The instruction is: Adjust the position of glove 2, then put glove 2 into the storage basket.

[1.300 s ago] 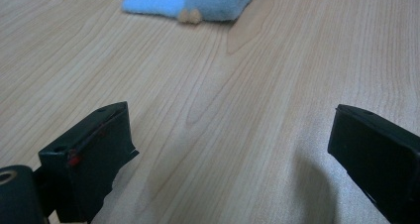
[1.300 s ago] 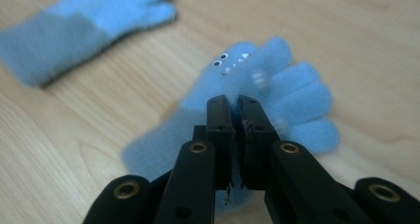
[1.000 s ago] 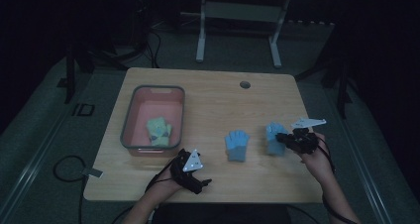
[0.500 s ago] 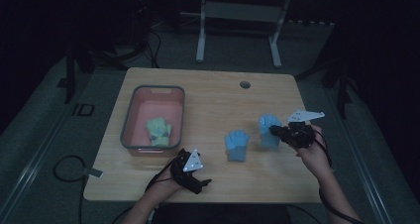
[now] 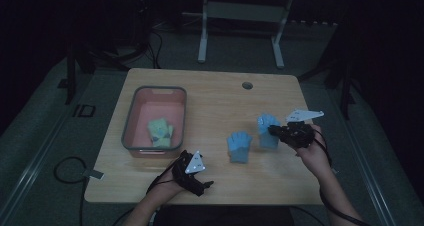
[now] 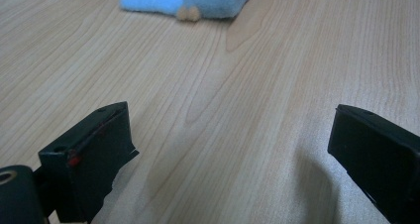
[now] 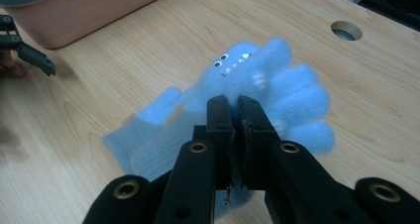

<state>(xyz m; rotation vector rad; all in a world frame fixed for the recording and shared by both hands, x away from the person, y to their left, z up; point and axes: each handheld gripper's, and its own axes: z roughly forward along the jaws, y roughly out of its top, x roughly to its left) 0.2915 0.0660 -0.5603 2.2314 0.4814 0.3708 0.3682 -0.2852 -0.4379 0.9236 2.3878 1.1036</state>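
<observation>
Dim room, pale wooden worktop [image 5: 210, 93]: the right tongs [image 7: 236, 116] pinch a soft, light blue glove [image 7: 257, 85] by its cuff, lifted near its mate [image 5: 239, 146], while the left tongs [image 6: 233, 149] rest spread.

Bare wooden tabletop [image 5: 215, 93] across far half and centre. Pink plastic bin with grey rim [image 5: 131, 117] blocks left side. Flat blue fleece glove [image 5: 239, 146] lies mid-table, just beside the right gripper [image 5: 272, 131] clamping a second blue glove [image 5: 266, 126].
</observation>
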